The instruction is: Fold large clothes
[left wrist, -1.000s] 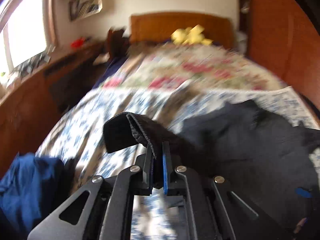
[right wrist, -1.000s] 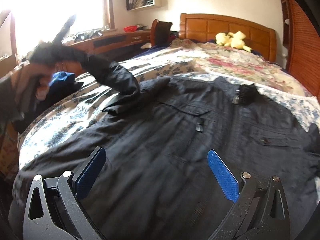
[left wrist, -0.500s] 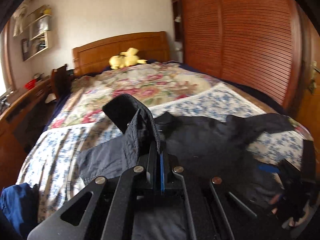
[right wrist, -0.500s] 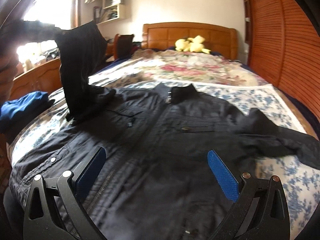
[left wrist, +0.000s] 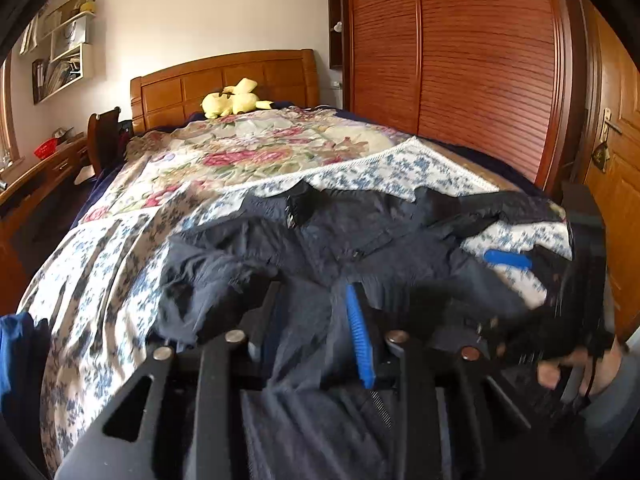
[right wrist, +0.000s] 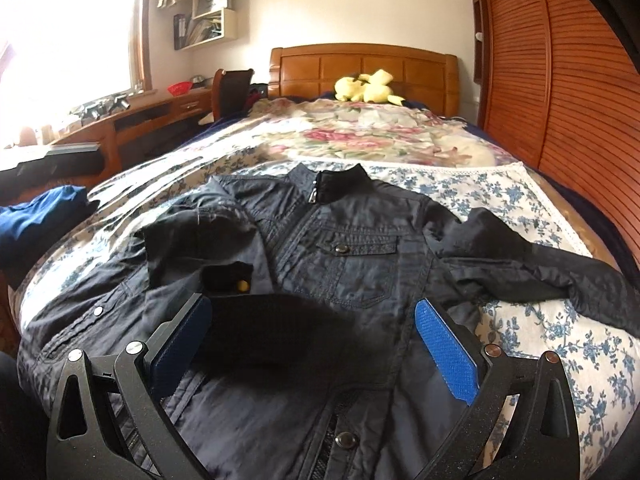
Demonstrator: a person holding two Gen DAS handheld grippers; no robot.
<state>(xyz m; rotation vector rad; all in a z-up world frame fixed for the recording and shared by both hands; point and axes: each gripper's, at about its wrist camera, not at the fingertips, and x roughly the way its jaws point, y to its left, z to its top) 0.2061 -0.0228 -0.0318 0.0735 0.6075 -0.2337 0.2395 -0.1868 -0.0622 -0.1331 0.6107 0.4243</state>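
Lying flat, jacket (right wrist: 344, 248); both fingers released, left (left wrist: 316, 320) just opening; blurred sleeve (right wrist: 276, 336) perhaps between.

The room is lit by daylight from a large wood-framed window (right wrist: 68, 28) to the left of the right gripper; its panes are blown out to pure white, and glare is spread over the curved wooden desk (right wrist: 120, 128) beneath it. Soft sheen is thrown across the dark navy zip-front jacket (right wrist: 352, 248) ahead of the jaws, whose folds are left nearly black. Motion blur is seen in the left wrist view, where the near cloth and the black gripper frame at the right edge (left wrist: 576, 288) are smeared. Straight lines of the slatted reddish-brown wardrobe (left wrist: 480, 72) are bowed by the fisheye, and the corners are vignetted black.
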